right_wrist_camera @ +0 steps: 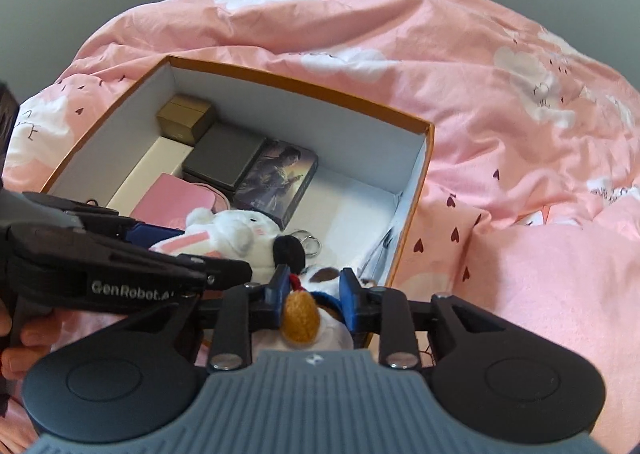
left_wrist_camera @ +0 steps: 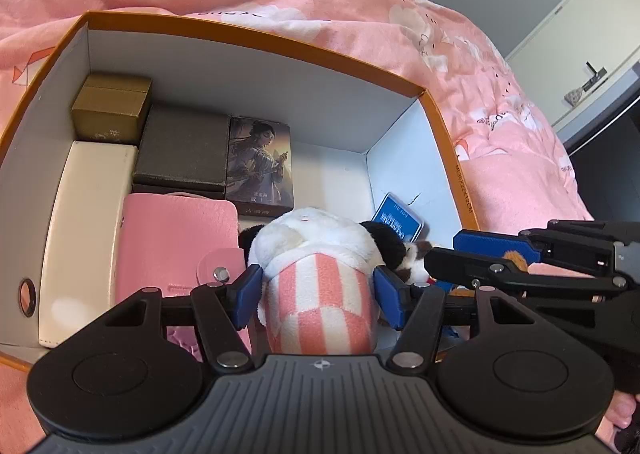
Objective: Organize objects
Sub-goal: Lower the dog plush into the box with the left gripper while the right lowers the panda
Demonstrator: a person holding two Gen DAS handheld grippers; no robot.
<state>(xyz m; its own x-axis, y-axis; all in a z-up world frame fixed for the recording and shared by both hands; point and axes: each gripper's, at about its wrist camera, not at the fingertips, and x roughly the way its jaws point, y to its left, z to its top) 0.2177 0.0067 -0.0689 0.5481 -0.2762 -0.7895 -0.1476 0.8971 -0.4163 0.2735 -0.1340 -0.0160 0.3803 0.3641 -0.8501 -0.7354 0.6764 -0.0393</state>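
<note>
An open orange-rimmed box (left_wrist_camera: 280,39) with white walls lies on a pink quilt. My left gripper (left_wrist_camera: 320,294) is shut on a white plush toy (left_wrist_camera: 316,238) wrapped in pink-and-white checked cloth, held low over the box's near side. Right beside it, my right gripper (right_wrist_camera: 314,294) has its blue pads against a small white-and-brown plush (right_wrist_camera: 326,278) with an orange ball (right_wrist_camera: 300,316), over the box's near right corner. The lower parts of both toys are hidden by the grippers.
Packed in the box's left half are a gold box (left_wrist_camera: 112,110), a dark grey box (left_wrist_camera: 184,146), a picture box (left_wrist_camera: 258,166), a cream case (left_wrist_camera: 88,234) and a pink wallet (left_wrist_camera: 176,246). A blue card (left_wrist_camera: 396,218) leans on the right wall. Key rings (right_wrist_camera: 310,243) lie on the bare white floor.
</note>
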